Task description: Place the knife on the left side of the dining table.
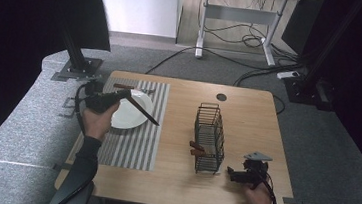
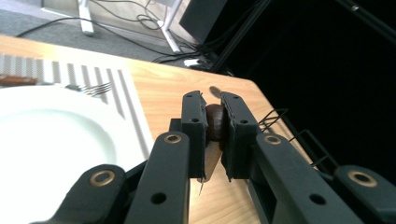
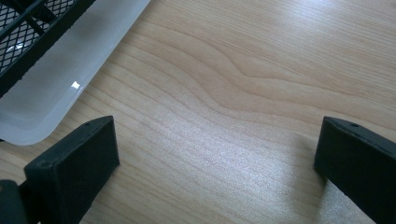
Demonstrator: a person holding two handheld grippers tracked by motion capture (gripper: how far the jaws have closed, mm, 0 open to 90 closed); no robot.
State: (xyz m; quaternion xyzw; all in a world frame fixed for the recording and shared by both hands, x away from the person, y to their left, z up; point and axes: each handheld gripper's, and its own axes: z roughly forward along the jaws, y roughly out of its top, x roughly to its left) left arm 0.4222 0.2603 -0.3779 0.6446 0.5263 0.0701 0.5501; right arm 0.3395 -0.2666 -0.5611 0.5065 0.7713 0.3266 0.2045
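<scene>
1. Wooden table [image 1: 248, 113] carries a striped placemat [image 1: 137, 143], a white plate [image 1: 135, 115] and a wire rack [image 1: 209, 137].
2. We find a brown-handled knife [image 1: 143, 111] pinched at its handle by the left gripper [image 2: 214, 135], blade slanting out over the plate's right edge and the placemat.
3. We judge slippage the main risk: the rounded handle could rotate between the pads.
4. Right gripper [image 1: 235, 173] rests spread on the table just beside the rack.
</scene>
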